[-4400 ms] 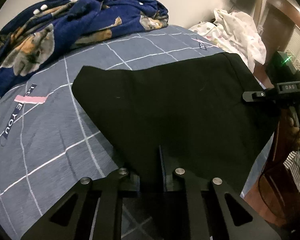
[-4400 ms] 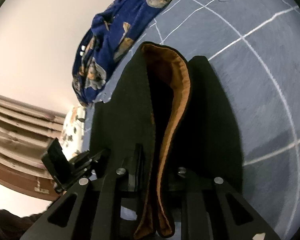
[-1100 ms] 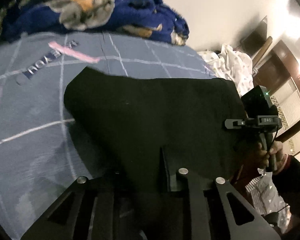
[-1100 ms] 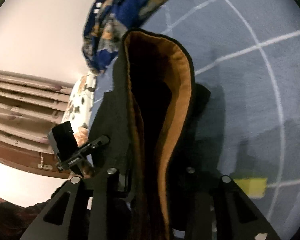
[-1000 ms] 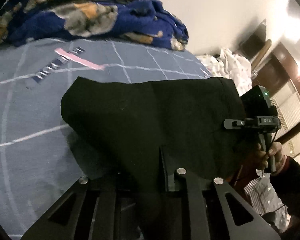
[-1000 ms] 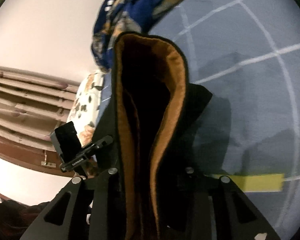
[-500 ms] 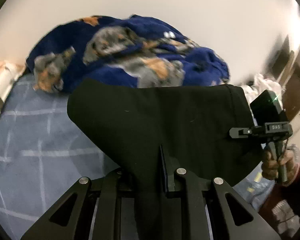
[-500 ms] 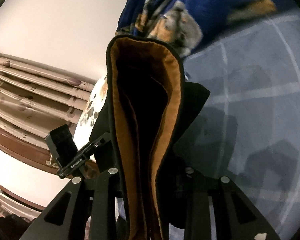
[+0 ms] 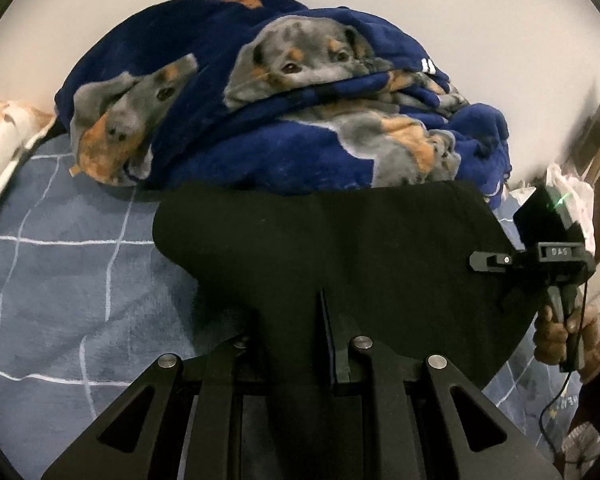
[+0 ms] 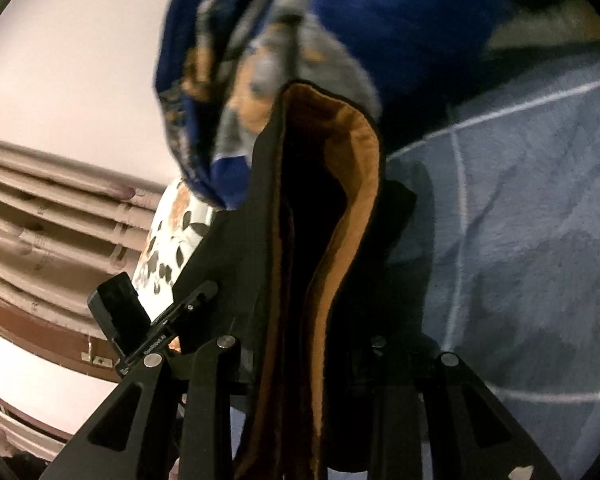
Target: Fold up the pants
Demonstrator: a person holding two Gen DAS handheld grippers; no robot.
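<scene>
Pants [image 9: 340,248] hang clamped in your left claw [image 9: 296,344] and right claw [image 10: 304,360], so keep both edges level and taut while lowering them onto the bed [image 9: 60,280].

Grey-blue checked bed [image 9: 60,272]; dog-print blanket [image 9: 284,92] heaped on it.

Both wrist views look down close along their fingers; both share pants [image 9: 340,248], blanket [image 9: 260,80].
</scene>
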